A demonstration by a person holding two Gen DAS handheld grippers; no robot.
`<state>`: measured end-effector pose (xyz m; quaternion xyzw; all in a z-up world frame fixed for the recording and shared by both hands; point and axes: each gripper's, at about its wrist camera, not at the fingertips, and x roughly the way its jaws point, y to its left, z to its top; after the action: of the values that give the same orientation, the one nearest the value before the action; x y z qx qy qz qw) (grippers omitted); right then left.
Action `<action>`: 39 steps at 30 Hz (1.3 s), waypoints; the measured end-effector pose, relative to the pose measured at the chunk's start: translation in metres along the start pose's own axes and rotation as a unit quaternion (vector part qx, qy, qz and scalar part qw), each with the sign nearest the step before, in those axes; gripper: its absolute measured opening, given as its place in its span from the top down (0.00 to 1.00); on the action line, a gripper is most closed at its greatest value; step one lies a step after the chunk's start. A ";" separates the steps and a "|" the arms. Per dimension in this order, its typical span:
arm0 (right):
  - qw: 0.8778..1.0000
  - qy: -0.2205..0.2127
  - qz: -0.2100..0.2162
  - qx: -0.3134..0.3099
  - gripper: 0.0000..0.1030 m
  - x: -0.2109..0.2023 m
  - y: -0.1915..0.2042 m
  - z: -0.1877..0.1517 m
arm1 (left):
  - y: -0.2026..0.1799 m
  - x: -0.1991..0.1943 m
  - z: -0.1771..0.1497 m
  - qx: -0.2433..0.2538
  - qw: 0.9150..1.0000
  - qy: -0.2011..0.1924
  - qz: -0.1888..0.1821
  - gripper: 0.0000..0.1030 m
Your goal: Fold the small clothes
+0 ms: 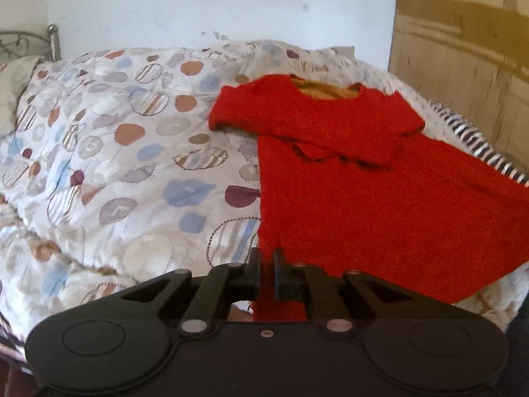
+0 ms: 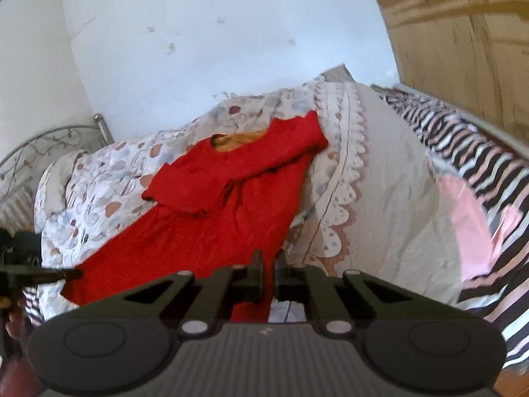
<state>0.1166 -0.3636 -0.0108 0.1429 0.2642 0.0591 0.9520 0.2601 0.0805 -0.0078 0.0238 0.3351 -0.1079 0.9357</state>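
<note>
White plaster wall (image 1: 198, 3), scuffed in spots, is backing a bed with a curled metal headboard (image 2: 49, 145) at its far left corner. Tall wooden wardrobe panel (image 1: 463, 49) is standing past the bed's right edge.

Bed is wearing a pale quilted cover printed with round blue, brown and striped patches (image 1: 109, 152). Scalloped border of that cover is running down the right side, with a black, white and pink striped sheet (image 2: 489, 192) lying beyond it at the right edge.

Red knitted child's dress with short sleeves and an orange lining at the neck (image 1: 363, 192) is lying on the cover toward the bed's right half, neck pointing to the far edge, hem reaching the near edge. One sleeve is lying folded in across the chest.

Left gripper (image 1: 267, 264) is sitting at the near edge, jaws clenched on the dress's near-left hem corner, red fabric showing between the black fingers (image 1: 254, 264).

Right gripper (image 2: 268, 264) is sitting at the near edge too, jaws clenched on the near-right hem corner, a strip of red cloth hanging below them.

Both views are blurring slightly. Hem is lifting off the cover between the two grips.
</note>
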 end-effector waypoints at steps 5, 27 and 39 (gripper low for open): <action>1.000 0.017 -0.003 -0.020 0.94 -0.029 0.016 -0.020 | 0.002 -0.028 -0.022 -0.034 0.999 0.014 -0.012 0.94; 0.981 0.043 -0.065 -0.178 0.14 -0.022 0.052 -0.084 | 0.000 -0.023 -0.048 -0.082 0.995 0.053 0.011 0.35; 0.862 0.069 -0.145 -0.481 0.01 0.010 0.119 -0.146 | -0.017 -0.036 -0.045 -0.041 0.998 -0.011 0.046 0.01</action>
<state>0.0448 -0.2131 -0.0986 -0.3776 0.2856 0.0497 0.8794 0.2015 0.0760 -0.0200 -0.0005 0.3279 -0.0508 0.9434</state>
